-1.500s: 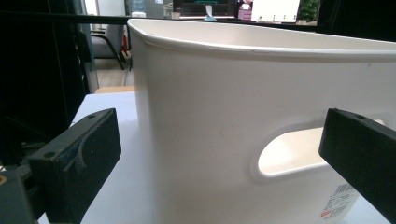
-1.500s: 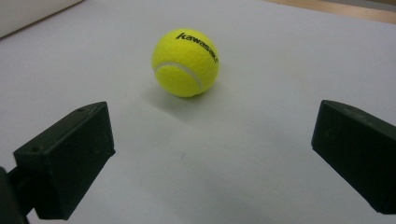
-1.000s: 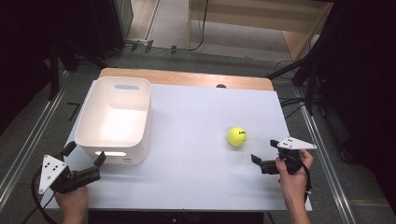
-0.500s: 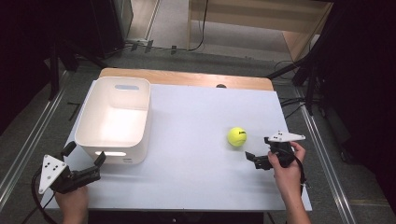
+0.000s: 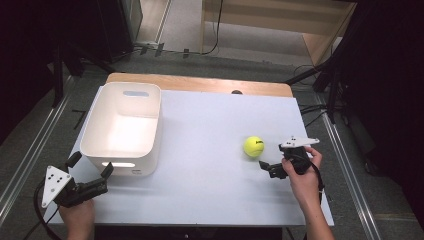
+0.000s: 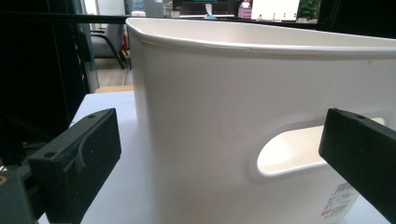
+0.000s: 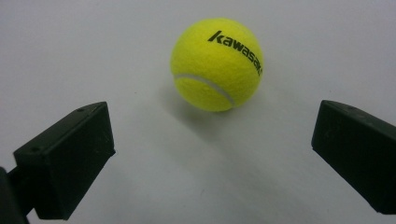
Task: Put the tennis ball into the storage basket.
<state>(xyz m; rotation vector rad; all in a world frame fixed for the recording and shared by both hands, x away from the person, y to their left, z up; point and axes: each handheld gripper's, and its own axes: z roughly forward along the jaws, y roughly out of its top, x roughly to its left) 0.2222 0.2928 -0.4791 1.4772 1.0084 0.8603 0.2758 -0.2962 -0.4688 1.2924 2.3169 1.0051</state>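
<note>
Step in hand, as judged: closing on the tennis ball with the right gripper. Best done by advancing straight until ball sits centred between jaws, staying low over the white tabletop, squeezing gently across the widest part to avoid a roll-away. Right jaws spread wide, wider than the ball, holding nothing, just short of it. Ball well apart from the white storage bin, to its right. Left gripper wide open, empty, just beside the bin's near wall, facing the handle slot.
</note>
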